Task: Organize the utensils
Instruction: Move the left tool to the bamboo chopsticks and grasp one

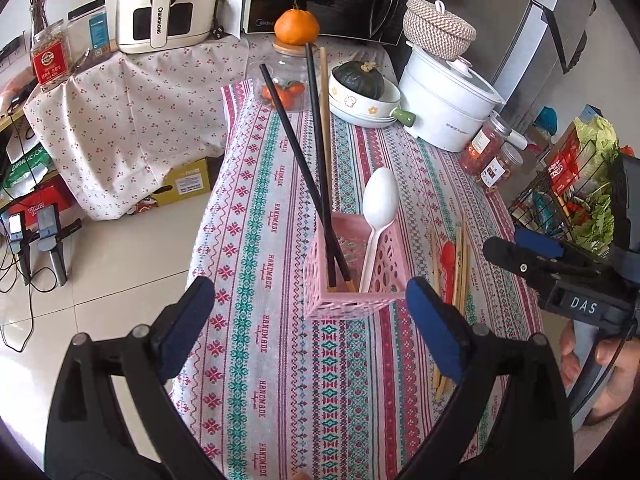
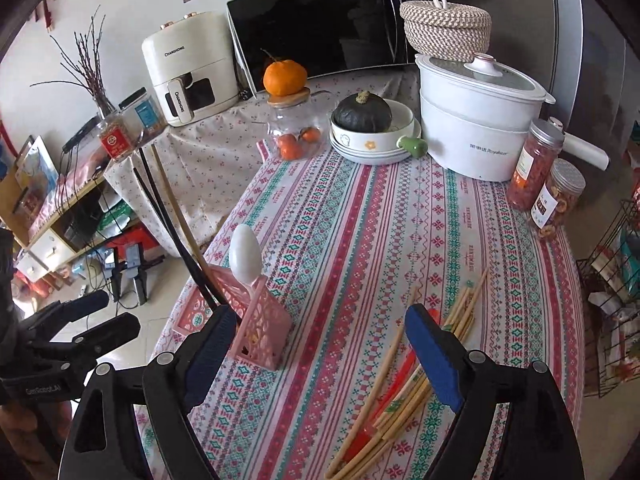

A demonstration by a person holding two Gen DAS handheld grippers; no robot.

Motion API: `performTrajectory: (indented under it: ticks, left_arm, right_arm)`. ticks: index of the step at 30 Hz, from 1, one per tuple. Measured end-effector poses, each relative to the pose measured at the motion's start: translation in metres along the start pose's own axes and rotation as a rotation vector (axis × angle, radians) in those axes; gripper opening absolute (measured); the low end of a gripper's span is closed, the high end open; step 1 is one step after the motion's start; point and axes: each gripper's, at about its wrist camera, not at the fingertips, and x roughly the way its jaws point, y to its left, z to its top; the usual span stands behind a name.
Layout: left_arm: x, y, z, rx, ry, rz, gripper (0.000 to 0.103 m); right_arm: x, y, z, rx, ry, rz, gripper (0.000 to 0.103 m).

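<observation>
A pink lattice utensil holder (image 1: 352,276) stands on the patterned tablecloth (image 1: 280,360); it holds two black chopsticks (image 1: 304,168), one wooden chopstick (image 1: 326,128) and a white plastic spoon (image 1: 378,208). The holder also shows in the right wrist view (image 2: 260,328). Loose wooden chopsticks (image 2: 404,396) and a red spoon (image 2: 396,384) lie on the cloth to its right. My left gripper (image 1: 312,320) is open and empty, just in front of the holder. My right gripper (image 2: 316,348) is open and empty, above the loose chopsticks; it also shows in the left wrist view (image 1: 516,256).
At the back stand a glass jar (image 2: 298,128) with an orange on its lid, a bowl stack with a green squash (image 2: 372,128), a white cooker (image 2: 476,120) and two snack jars (image 2: 548,184). A wire basket (image 1: 568,200) sits to the right. The table's left edge drops to the floor.
</observation>
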Motion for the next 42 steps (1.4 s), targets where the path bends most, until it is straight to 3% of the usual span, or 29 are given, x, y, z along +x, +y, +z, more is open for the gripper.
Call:
performTrajectory:
  ticks: [11, 20, 37, 39, 42]
  left_arm:
    - [0.003, -0.053, -0.019, 0.131, 0.075, -0.023, 0.096]
    - [0.017, -0.091, -0.029, 0.206, 0.138, -0.035, 0.096]
    - [0.044, -0.141, -0.032, 0.291, 0.170, -0.026, 0.096]
    - [0.049, -0.153, -0.030, 0.321, 0.157, -0.031, 0.095]
    - [0.061, -0.173, -0.026, 0.380, 0.161, -0.017, 0.080]
  right_arm:
    - [0.017, -0.044, -0.033, 0.024, 0.177, -0.042, 0.088]
    - [0.030, -0.071, -0.044, -0.012, 0.240, -0.090, 0.089]
    - [0.044, -0.119, -0.057, -0.015, 0.313, -0.160, 0.089]
    - [0.048, -0.133, -0.058, 0.006, 0.325, -0.175, 0.089]
    - [0.051, -0.158, -0.058, 0.069, 0.329, -0.187, 0.089]
